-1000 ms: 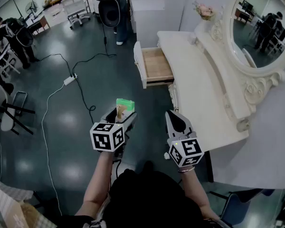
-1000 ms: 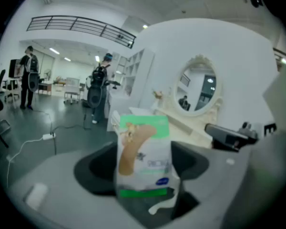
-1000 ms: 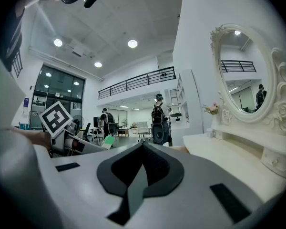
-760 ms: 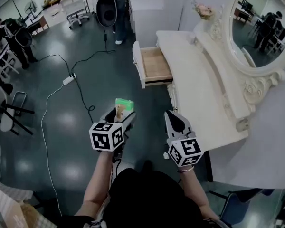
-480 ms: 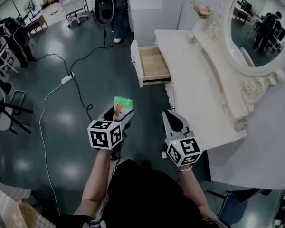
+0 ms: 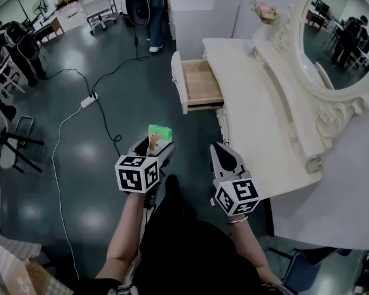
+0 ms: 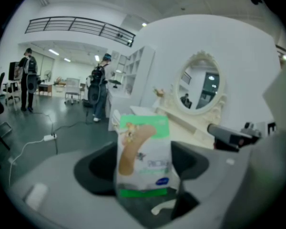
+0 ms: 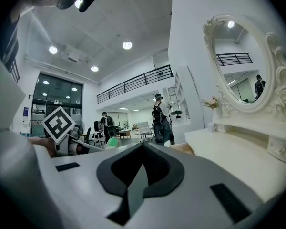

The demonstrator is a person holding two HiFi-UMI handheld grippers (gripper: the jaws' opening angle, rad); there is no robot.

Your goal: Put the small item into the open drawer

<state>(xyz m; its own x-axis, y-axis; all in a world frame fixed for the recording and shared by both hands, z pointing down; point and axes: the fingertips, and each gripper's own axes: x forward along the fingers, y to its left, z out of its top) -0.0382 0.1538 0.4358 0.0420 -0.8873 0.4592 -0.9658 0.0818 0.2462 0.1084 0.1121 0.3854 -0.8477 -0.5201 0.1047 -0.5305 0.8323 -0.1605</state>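
Packet (image 6: 160, 132), green and white with a plaster pictured on its face, upright in the left gripper (image 6: 155, 146), whose jaws pinch its lower part. In the left gripper view the packet (image 7: 144, 151) fills the gap between the dark pads (image 7: 93, 173), and its green top edge stands clear above them. The packet hangs over the floor (image 6: 86, 158) in front of the person holding the grippers, well apart from the drawer (image 6: 202, 82).

The drawer is ahead and slightly to the right. It is pulled out from the left end of the table (image 6: 258, 121), and its wooden bottom is bare. The table is white, with a carved back rail. An oval mirror (image 6: 338, 29) in an ornate white frame stands on it, and a small bunch of flowers (image 6: 264, 12) sits at the far corner.

The right gripper (image 6: 222, 150) is level with the left and near it, close to the table's near edge. In the right gripper view its jaws are pressed together along a single seam (image 8: 142, 151) with nothing between them. That view also shows the green packet (image 8: 112, 142) to the left and the mirror (image 8: 238, 66) to the right.

On the dark, glossy floor a cable (image 6: 64, 125) runs to a white power strip (image 6: 90, 102), left of the drawer. A second person (image 6: 15, 42) stands at the far left edge of the room.
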